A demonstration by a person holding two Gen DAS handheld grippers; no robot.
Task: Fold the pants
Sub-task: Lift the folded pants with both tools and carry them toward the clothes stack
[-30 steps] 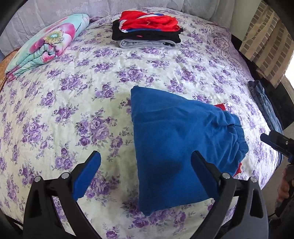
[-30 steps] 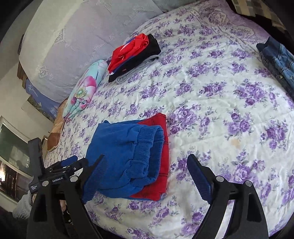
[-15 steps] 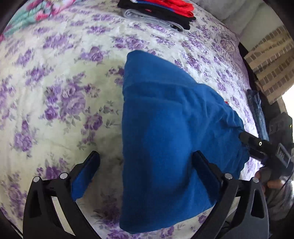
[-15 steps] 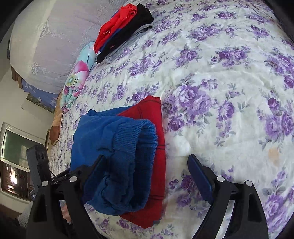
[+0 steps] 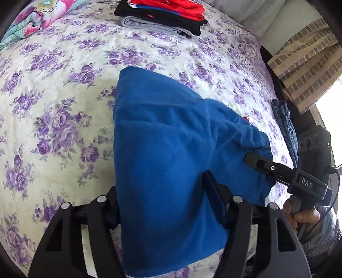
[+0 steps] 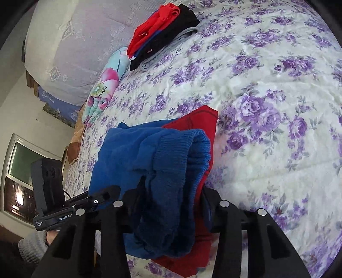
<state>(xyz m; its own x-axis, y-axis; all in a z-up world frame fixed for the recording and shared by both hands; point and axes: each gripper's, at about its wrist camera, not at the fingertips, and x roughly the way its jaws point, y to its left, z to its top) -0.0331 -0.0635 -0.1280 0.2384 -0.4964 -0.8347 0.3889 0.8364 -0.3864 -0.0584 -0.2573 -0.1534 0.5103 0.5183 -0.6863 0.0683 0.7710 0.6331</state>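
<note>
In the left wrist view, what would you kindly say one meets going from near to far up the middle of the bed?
Left tongs, closing around the cloth → blue pants → bare flowered bedspread → stack of folded clothes.

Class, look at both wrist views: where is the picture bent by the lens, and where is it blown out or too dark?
Left wrist view: the floral bedspread bulges like a dome, and daylight at the right edge blows out white. Right wrist view: the same curving, black corners, and a dim window at the left.

Right gripper (image 6: 171,205) closing on blue pants (image 6: 149,162) (red lining (image 6: 198,121) showing).
</note>
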